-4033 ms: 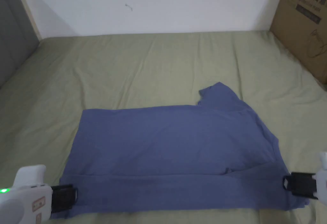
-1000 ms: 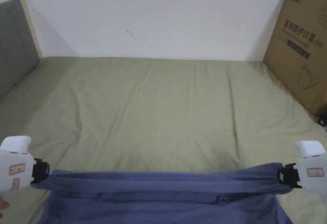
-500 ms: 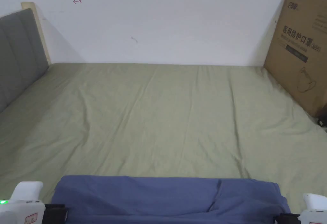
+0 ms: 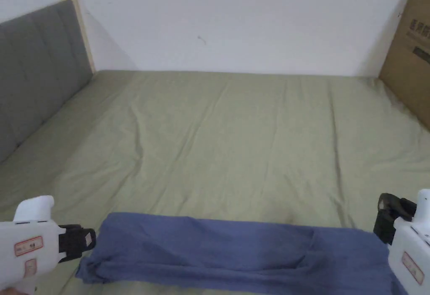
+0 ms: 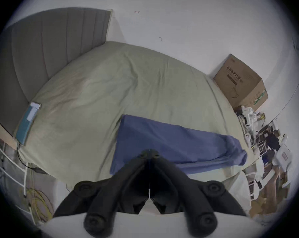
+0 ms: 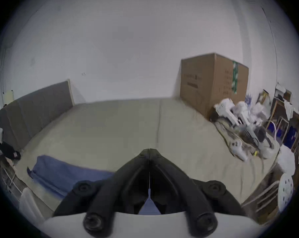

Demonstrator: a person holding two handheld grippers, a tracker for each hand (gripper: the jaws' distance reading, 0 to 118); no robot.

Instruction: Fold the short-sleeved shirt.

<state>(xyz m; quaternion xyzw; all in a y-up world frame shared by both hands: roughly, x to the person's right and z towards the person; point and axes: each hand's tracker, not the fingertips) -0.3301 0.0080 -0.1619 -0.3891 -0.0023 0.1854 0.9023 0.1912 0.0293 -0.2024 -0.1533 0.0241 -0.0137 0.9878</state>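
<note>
Lying folded, shirt [image 4: 235,247]; left tool [image 5: 149,153] and right tool [image 6: 149,153] closed, empty

A bed [image 4: 235,140] under a wrinkled olive-green sheet carries 2 things — the blue shirt [image 4: 235,249], folded into a long band along the near edge, and a cardboard box [image 4: 409,56] at the far right corner.
</note>
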